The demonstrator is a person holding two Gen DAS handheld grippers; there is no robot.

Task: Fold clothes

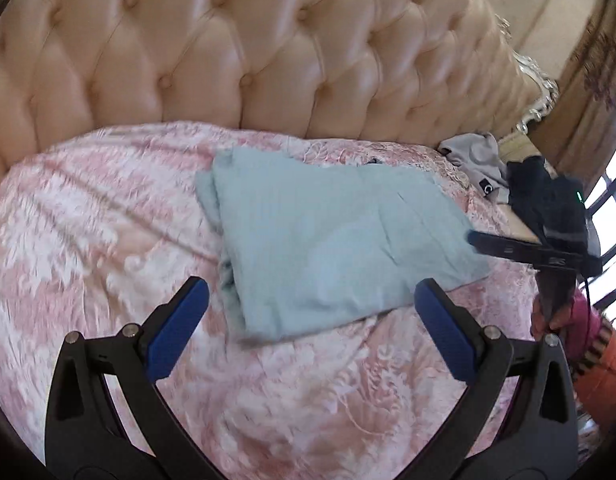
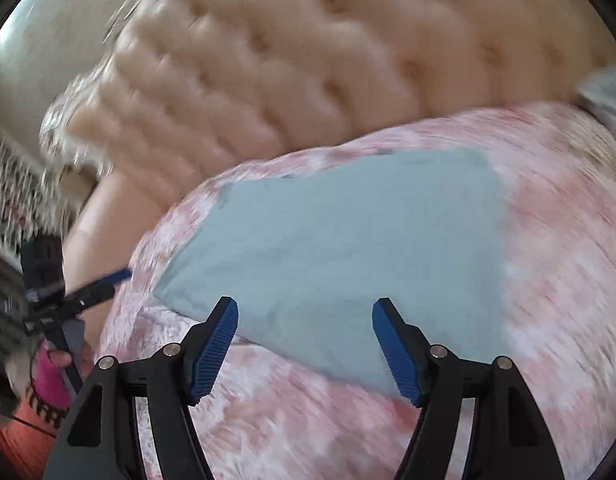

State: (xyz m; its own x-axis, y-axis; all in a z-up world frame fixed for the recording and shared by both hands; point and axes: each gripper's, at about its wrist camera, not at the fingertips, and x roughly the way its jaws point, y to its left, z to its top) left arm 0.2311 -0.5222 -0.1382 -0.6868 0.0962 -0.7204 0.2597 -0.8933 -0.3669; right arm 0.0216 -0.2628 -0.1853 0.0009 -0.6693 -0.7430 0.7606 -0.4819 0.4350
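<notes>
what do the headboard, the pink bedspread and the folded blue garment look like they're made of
Headboard: looks like leather or faux leather, glossy peach, button-tufted with highlights on each pad.
Pink bedspread: woven fabric with a raised white floral pattern, slight sheen, possibly jacquard.
Folded blue garment: soft matte cloth, likely cotton knit; faint ribbed lines and soft creases.

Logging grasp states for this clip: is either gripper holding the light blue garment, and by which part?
Nothing is held. The left gripper and right gripper are both open, with the folded light blue garment lying free on the bed.
</notes>
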